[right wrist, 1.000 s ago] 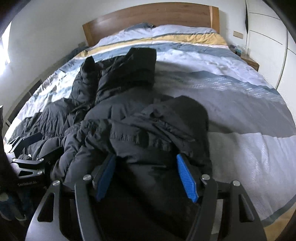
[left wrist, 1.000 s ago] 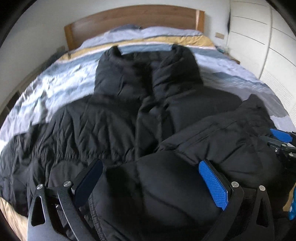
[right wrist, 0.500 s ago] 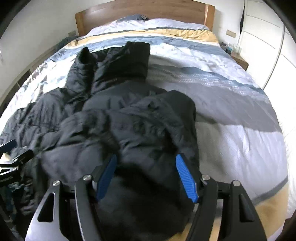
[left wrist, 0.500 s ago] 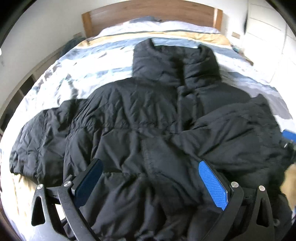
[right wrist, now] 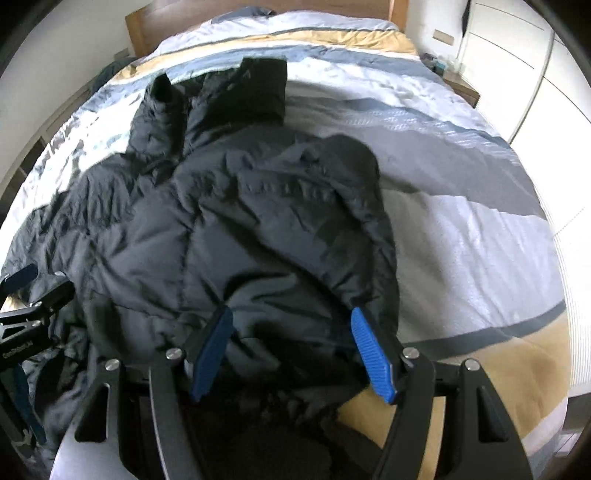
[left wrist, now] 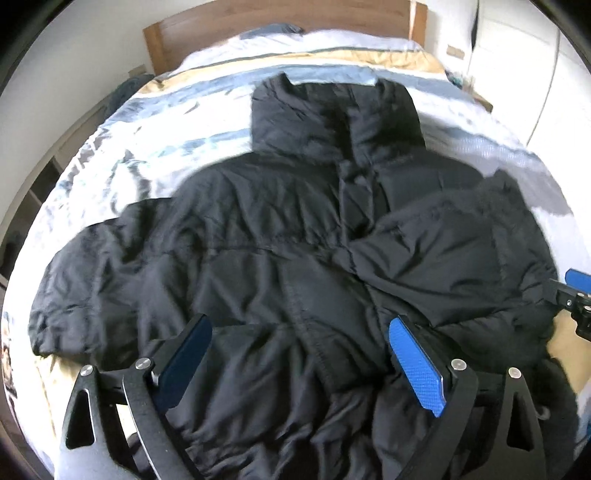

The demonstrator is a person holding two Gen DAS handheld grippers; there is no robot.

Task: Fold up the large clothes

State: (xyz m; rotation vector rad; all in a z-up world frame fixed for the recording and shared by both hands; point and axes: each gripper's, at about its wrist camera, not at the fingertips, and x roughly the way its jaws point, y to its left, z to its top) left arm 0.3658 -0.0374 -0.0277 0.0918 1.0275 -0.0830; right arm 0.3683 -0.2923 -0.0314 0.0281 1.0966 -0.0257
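Observation:
A large black puffer jacket point(left wrist: 280, 236) lies front up on the bed, collar toward the headboard. Its left sleeve point(left wrist: 74, 288) lies spread out to the side. Its right sleeve point(left wrist: 461, 243) is folded in over the body. My left gripper point(left wrist: 299, 354) is open above the jacket's hem, nothing between its blue pads. My right gripper point(right wrist: 291, 347) is open above the jacket's point(right wrist: 240, 229) folded right side, also empty. The right gripper's tip shows at the right edge of the left wrist view point(left wrist: 576, 295). The left gripper shows at the left edge of the right wrist view point(right wrist: 26, 310).
The bed point(right wrist: 461, 177) has a striped white, grey, blue and tan cover. A wooden headboard point(left wrist: 258, 26) stands at the far end. White wardrobe doors point(left wrist: 517, 66) and a bedside table point(right wrist: 458, 85) are on the right. Low shelves point(left wrist: 33, 192) run along the left wall.
Both grippers have pulled back and risen from the jacket, so more of it and the bed shows. The left view has swung left, revealing the spread sleeve. Both stayed open.

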